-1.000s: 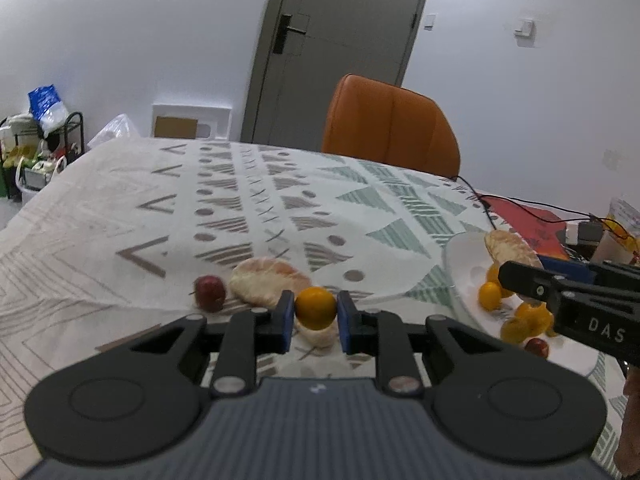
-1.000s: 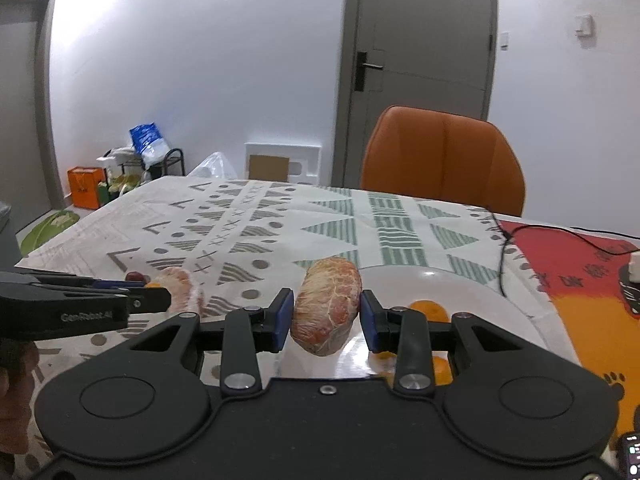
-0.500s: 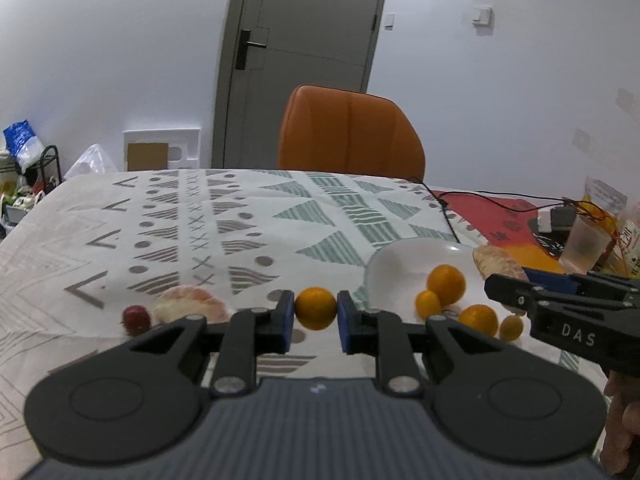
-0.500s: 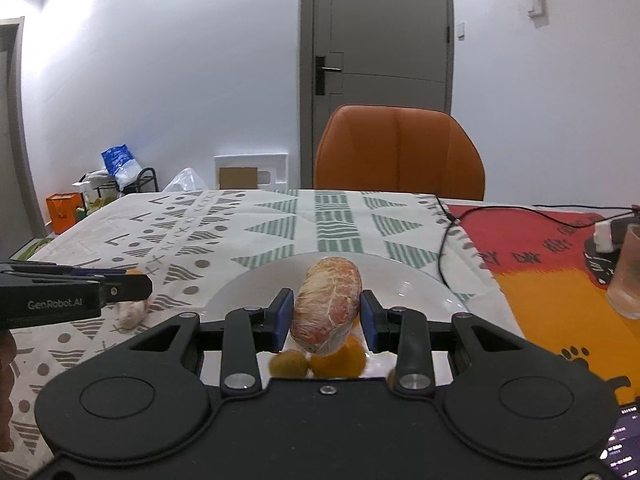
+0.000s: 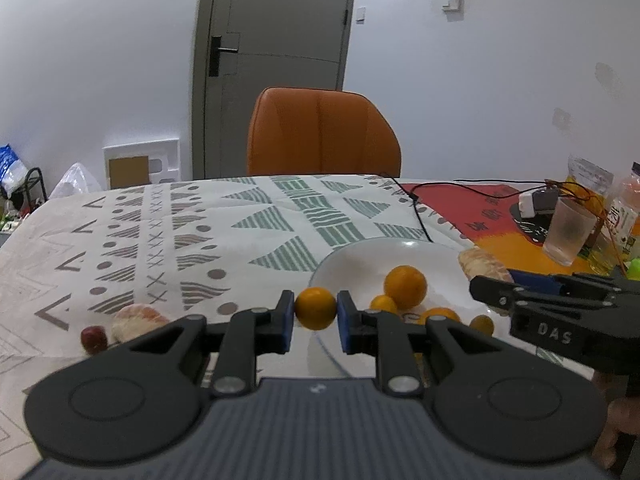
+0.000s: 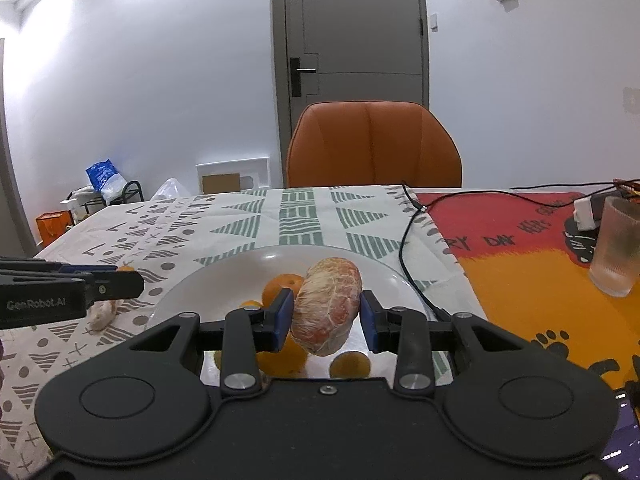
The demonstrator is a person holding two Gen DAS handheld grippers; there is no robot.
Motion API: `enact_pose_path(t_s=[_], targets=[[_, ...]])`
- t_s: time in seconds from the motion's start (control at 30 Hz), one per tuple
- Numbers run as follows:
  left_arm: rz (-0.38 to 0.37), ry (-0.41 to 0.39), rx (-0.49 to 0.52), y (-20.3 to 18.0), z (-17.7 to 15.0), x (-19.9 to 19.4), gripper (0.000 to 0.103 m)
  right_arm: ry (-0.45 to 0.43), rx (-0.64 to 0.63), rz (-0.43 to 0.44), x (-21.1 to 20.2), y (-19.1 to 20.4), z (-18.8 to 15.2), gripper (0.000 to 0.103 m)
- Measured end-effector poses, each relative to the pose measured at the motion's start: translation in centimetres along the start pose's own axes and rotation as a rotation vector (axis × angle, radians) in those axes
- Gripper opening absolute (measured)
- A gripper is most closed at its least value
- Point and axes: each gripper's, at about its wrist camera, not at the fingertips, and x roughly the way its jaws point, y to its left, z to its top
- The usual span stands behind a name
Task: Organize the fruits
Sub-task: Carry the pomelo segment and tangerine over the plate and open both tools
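**Both grippers loaded, over the plate**

Small orange (image 5: 315, 308) is pinched between the blue pads of the left gripper (image 5: 316, 320), pads on opposite sides of its widest part, so it looks unlikely to roll out. It's held at the near-left edge of the white plate (image 5: 352, 260), above the cloth line, probably staged for a drop.

Peeled citrus chunk (image 6: 327, 306) is clamped in the right gripper (image 6: 326, 322), tilted, hanging over the plate middle (image 6: 224, 276). Soft flesh, so the grip looks light; squeezing harder would likely crush it.

Plate already holds several oranges (image 5: 405, 287), clustered near side. Open space at the back, likely the target.

Left on the patterned tablecloth (image 5: 168, 240): another peeled piece (image 5: 138, 316) and a small red fruit (image 5: 94, 338), touching or nearly so.

Cable (image 6: 412, 264) runs beside the plate's right rim; plastic cup (image 6: 618, 244) well apart.
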Motion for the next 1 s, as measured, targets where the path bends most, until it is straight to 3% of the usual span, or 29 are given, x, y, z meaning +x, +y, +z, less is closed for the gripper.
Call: enact_pose_path(t_s=[0.23,0.57,1.0], targets=[[-0.021,-0.002,0.03,-1.5,0.2,0.4,0.021,-0.025,0.007,0.015,-0.2,-0.6,-0.4,0.042],[-0.048,0.017,0.061,-2.8,0.1,0.9,0.021,0.0,0.005,0.024,-1.3,-0.8,-1.1,0.042],[-0.007,0.023,0.042,-1.8,-0.3,-0.9,0.029,0.007,0.028,0.056,-2.2,-0.5,-1.1,0.048]])
